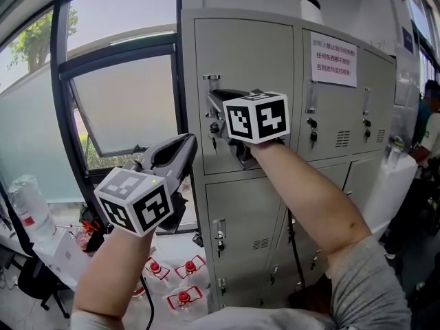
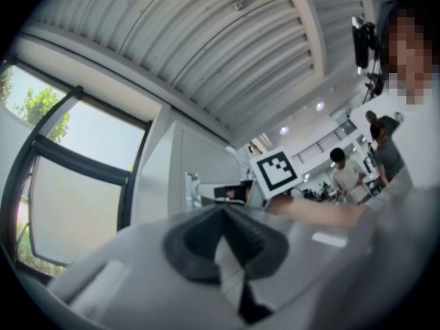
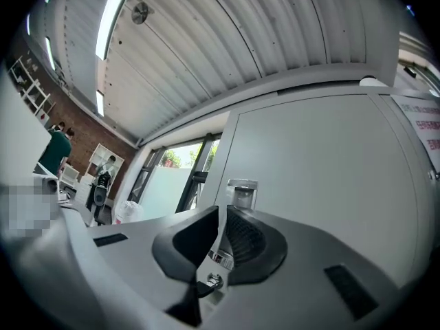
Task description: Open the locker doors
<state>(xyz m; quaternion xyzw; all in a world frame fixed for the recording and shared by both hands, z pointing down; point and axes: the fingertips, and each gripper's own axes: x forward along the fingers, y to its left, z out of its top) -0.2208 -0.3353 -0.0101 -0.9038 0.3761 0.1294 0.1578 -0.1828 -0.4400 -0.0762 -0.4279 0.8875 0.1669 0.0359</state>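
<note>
Right tool point(image 3: 221, 217), jaws shut, partly covers the door handle point(image 3: 242, 192)

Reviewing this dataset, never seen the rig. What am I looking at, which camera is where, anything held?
No robot: a person holds handheld tongs in each hand, each carrying a white cube with black square markers. The head view looks down from the person's head; the two gripper views look along each tool's own tongs. In front stands a bank of grey metal lockers, doors shut. The right gripper has its tongs closed, tips at the upper-left door's chrome handle; whether it touches, I cannot tell. The left gripper hangs lower in front of the dark-framed window, closed and empty.
</note>
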